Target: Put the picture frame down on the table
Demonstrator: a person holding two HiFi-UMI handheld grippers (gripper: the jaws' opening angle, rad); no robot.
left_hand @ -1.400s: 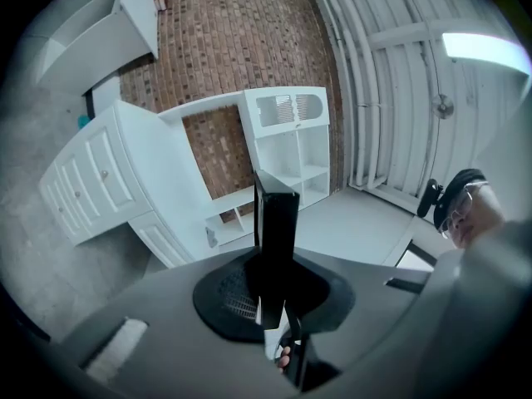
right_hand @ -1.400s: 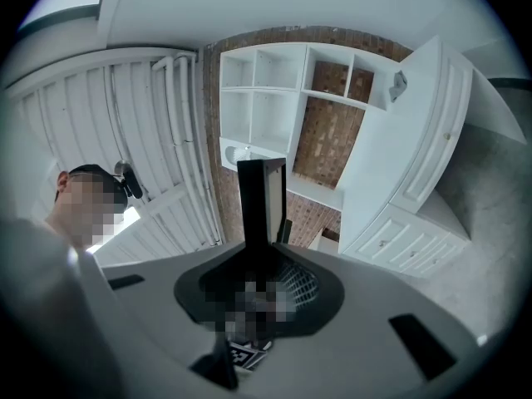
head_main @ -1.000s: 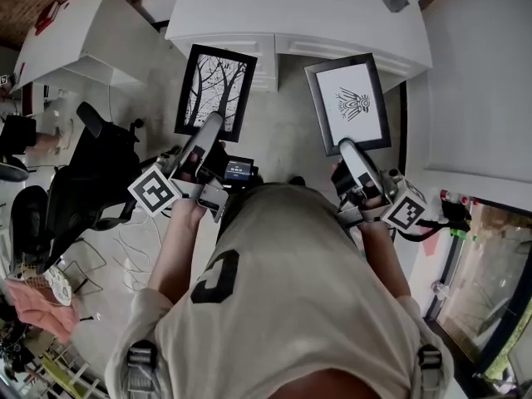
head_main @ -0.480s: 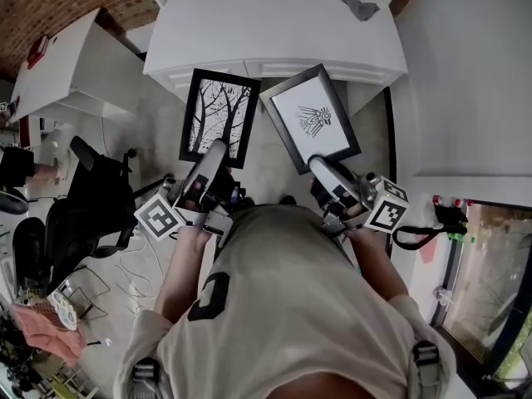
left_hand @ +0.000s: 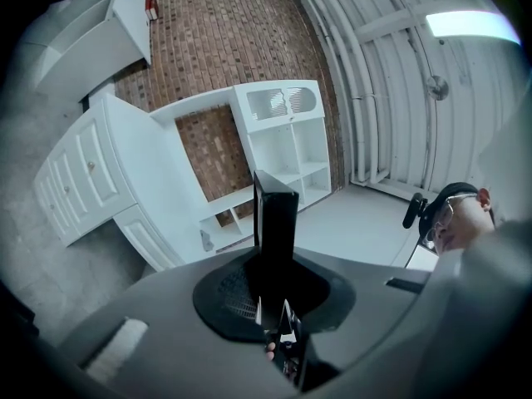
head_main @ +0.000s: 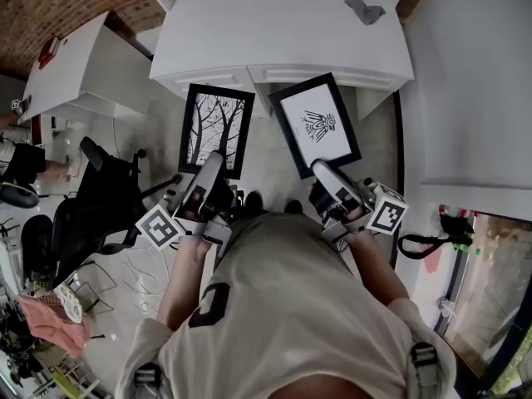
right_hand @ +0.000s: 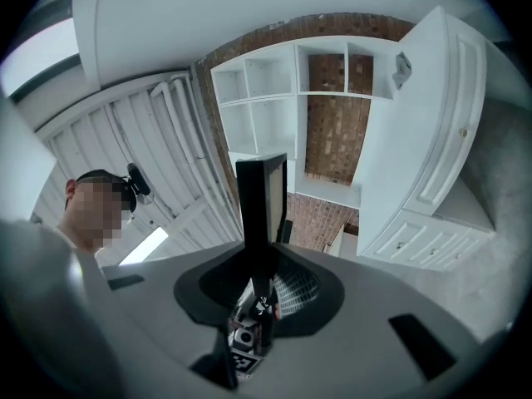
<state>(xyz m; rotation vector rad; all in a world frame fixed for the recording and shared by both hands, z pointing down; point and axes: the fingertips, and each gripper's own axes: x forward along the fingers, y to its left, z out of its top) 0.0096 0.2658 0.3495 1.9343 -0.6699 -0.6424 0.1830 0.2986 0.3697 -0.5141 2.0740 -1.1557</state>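
I hold two black picture frames upright over the floor, just short of the white table (head_main: 283, 32). My left gripper (head_main: 213, 161) is shut on the lower edge of the tree-picture frame (head_main: 218, 130). My right gripper (head_main: 319, 168) is shut on the lower edge of the bird-drawing frame (head_main: 316, 125), which leans to the left. In the left gripper view the tree frame (left_hand: 276, 223) shows edge-on, rising from the left gripper (left_hand: 274, 310). In the right gripper view the bird frame (right_hand: 262, 210) also shows edge-on, clamped in the right gripper (right_hand: 259, 293).
A small grey object (head_main: 364, 10) lies on the table's far right. A black office chair (head_main: 100, 202), cables (head_main: 137, 277) and a second white desk (head_main: 75, 56) are at my left. A white shelf unit (left_hand: 283, 140) stands against a brick wall. A white wall is at my right.
The right frame has swung left toward the tree frame and rolled, so it now leans left. The left frame has shifted a little along the table's front. Both grips are unchanged.
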